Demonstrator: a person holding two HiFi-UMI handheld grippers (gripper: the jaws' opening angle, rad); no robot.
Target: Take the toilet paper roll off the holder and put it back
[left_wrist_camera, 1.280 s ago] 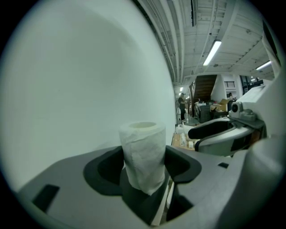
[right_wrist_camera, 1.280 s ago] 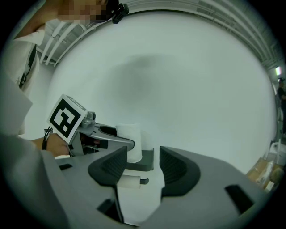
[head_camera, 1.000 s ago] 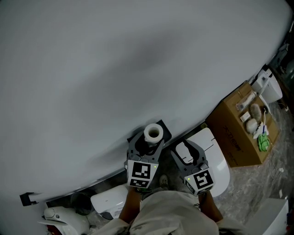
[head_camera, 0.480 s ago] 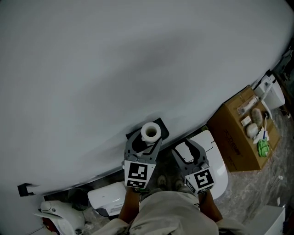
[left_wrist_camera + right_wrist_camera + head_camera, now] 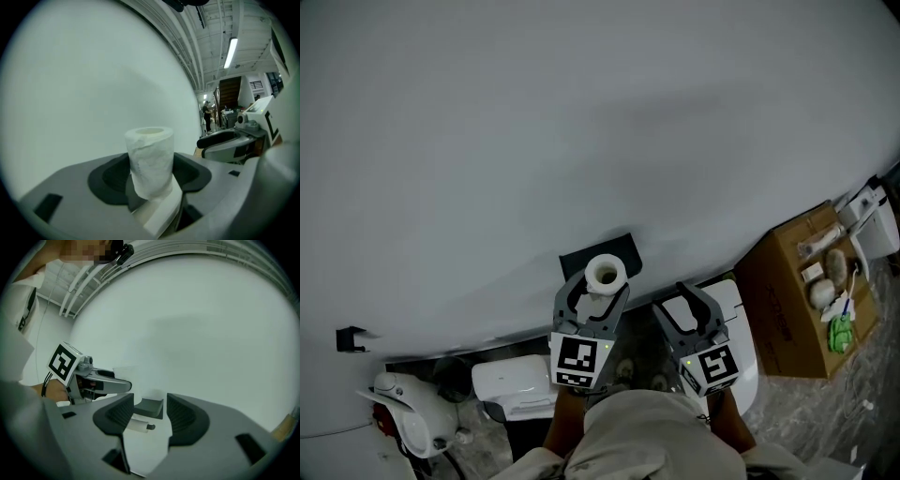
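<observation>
A white toilet paper roll (image 5: 606, 275) stands upright between the jaws of my left gripper (image 5: 598, 287), which is shut on it. In the left gripper view the roll (image 5: 150, 159) fills the gap between the dark pads. It hangs just in front of the black holder plate (image 5: 602, 253) on the pale wall. My right gripper (image 5: 682, 302) is beside it on the right; its jaws are closing with nothing between them. The right gripper view looks past its pads to the dark holder shelf (image 5: 151, 408), a short rod (image 5: 138, 426) and the left gripper (image 5: 96, 381).
A white toilet (image 5: 742, 330) lies below the right gripper. An open cardboard box (image 5: 792, 314) of small items is at the right. A white casing (image 5: 511, 386) and a white appliance (image 5: 408, 417) sit lower left. A small black bracket (image 5: 350, 338) is on the wall.
The head view has shifted, so the box and toilet slid right. The left gripper still holds the roll by the holder plate. The right jaws have narrowed a little.
</observation>
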